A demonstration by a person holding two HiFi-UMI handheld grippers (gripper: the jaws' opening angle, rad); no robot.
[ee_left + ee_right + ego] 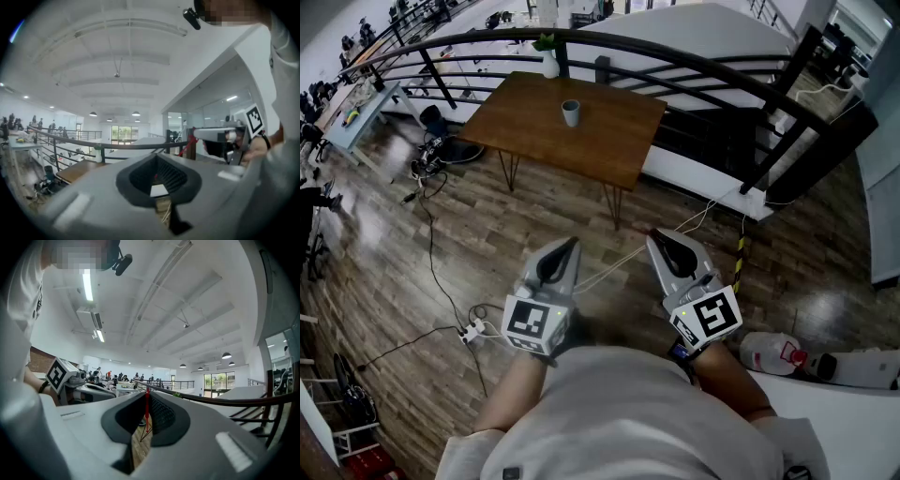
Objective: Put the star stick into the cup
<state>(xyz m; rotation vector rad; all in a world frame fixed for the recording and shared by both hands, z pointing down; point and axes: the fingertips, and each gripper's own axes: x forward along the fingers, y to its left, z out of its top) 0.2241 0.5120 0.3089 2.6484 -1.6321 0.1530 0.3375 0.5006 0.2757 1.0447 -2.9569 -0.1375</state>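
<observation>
red star stick (147, 401), grey cup (570, 112), brown wooden table (605, 136), dark wood-grain floor (375, 253).

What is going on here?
A person holds a gripper in each hand, some way from the wooden table. The right gripper is shut on a thin red stick; the left gripper is shut with nothing seen in it. The grey cup stands on the table, the stick not yet in it.
</observation>
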